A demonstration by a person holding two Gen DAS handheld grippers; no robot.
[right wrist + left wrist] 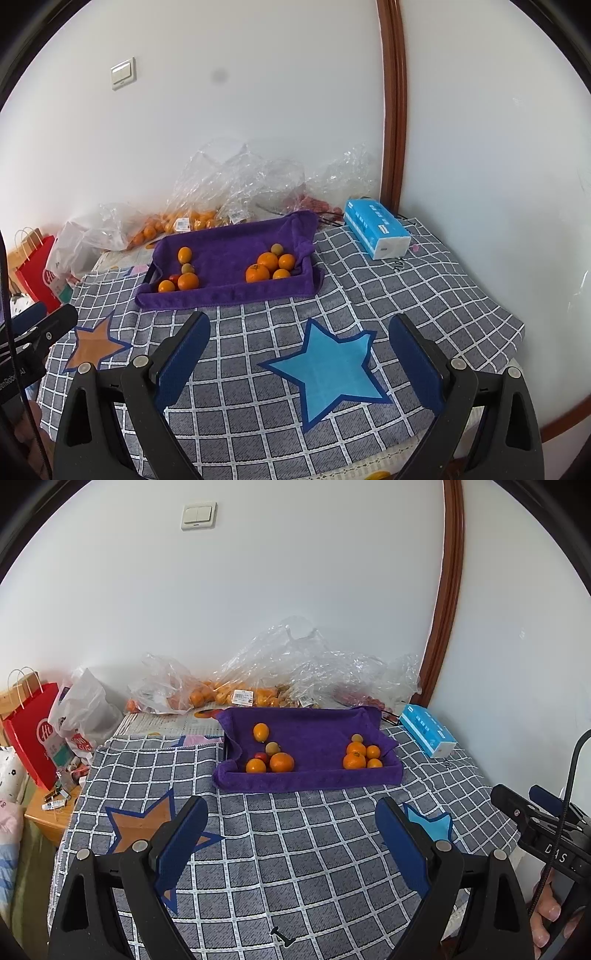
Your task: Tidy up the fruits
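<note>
The left hand-held gripper [291,834] hangs over the checked cloth [295,849] on the counter with its jaws spread wide and nothing between its blue pads [184,834]. The right hand-held gripper [299,354] is in the same condition: jaws wide apart, empty, above the blue star [332,369] printed on the cloth. An orange star [144,823] lies under the left gripper's left finger.

At 12 o'clock from both grippers, well apart from them, sits a tray lined with a purple towel [310,727]. The fruit is inside it in two groups. The left group [269,757] holds three oranges, a small greenish-brown fruit and a red fruit, partly hidden. The right group [360,755] holds four oranges touching each other and one small greenish-brown fruit at the back.

Behind the tray, against the wall, lie crumpled clear plastic bags [288,664] with more oranges [207,696] inside. A blue tissue pack [426,731] lies at 2 o'clock from the tray, near the corner. A red paper bag [31,731] stands at 9 o'clock, off the counter's edge. A light switch [198,515] is on the wall.
</note>
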